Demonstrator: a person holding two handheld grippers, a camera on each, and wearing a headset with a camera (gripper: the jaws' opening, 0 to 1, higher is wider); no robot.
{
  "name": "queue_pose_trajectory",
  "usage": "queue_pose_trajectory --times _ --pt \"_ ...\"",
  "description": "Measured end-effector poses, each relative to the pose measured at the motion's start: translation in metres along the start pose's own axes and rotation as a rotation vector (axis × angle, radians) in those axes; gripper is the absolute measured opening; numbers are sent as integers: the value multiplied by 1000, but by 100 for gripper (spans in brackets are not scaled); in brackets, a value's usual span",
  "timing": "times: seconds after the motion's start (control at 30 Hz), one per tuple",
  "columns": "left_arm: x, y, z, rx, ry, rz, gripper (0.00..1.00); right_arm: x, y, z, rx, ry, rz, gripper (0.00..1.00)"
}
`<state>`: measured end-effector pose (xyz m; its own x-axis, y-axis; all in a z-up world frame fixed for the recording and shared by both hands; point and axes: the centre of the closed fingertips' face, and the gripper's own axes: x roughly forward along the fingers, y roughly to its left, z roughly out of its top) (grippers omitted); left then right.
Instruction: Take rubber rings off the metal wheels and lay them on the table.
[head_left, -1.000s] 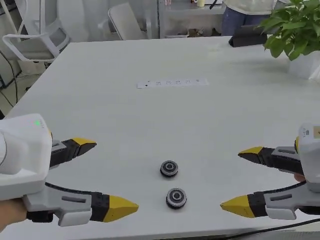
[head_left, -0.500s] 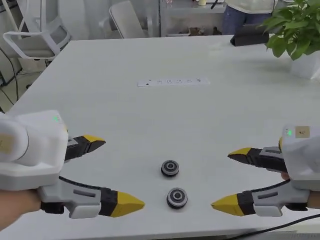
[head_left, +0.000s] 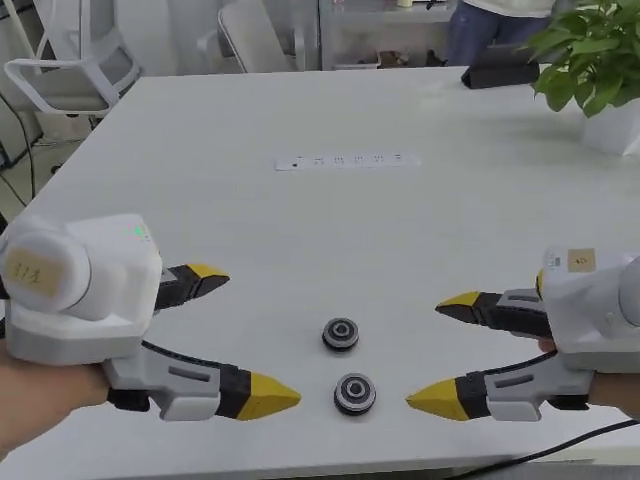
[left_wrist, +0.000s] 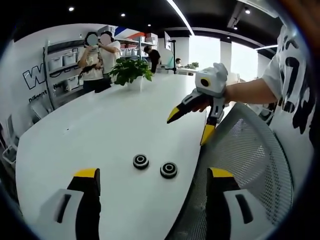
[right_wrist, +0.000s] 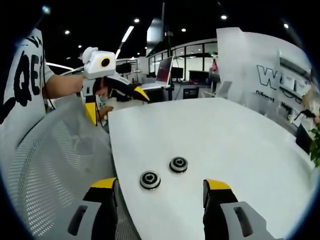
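Two small metal wheels with black rubber rings lie on the white table (head_left: 330, 230): the far wheel (head_left: 340, 334) and the near wheel (head_left: 354, 393), close to the front edge. They also appear as wheels (left_wrist: 140, 161) (left_wrist: 168, 170) in the left gripper view and as wheels (right_wrist: 178, 164) (right_wrist: 150, 179) in the right gripper view. My left gripper (head_left: 255, 335) stands open to the left of them, its yellow tips pointing right. My right gripper (head_left: 433, 350) stands open to the right, tips pointing left. Neither touches a wheel.
A white power strip (head_left: 346, 161) lies mid-table. A potted plant (head_left: 590, 60) stands at the back right, with a dark object (head_left: 500, 75) beside it. Chairs (head_left: 70, 70) stand beyond the far left edge. A mesh chair back (left_wrist: 245, 165) sits at the front edge.
Both grippers have moved inward toward the wheels, the left one rightward and the right one leftward. The wheels have stayed put.
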<state>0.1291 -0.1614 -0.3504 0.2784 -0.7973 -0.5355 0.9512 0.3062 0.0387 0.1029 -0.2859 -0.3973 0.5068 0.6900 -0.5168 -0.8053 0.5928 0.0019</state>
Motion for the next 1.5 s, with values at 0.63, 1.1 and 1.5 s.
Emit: queue_pose_trajectory --times 0.63,1.1,1.5 --pt "29 -7 -1 42 17 -73 79 17 -2 -6 -15 16 41 64" --pt "47 -4 -11 38 43 -99 70 33 -5 -15 -11 42 67 60" --pt "62 -7 -13 31 58 -134 66 44 -2 -22 -18 65 101 57"
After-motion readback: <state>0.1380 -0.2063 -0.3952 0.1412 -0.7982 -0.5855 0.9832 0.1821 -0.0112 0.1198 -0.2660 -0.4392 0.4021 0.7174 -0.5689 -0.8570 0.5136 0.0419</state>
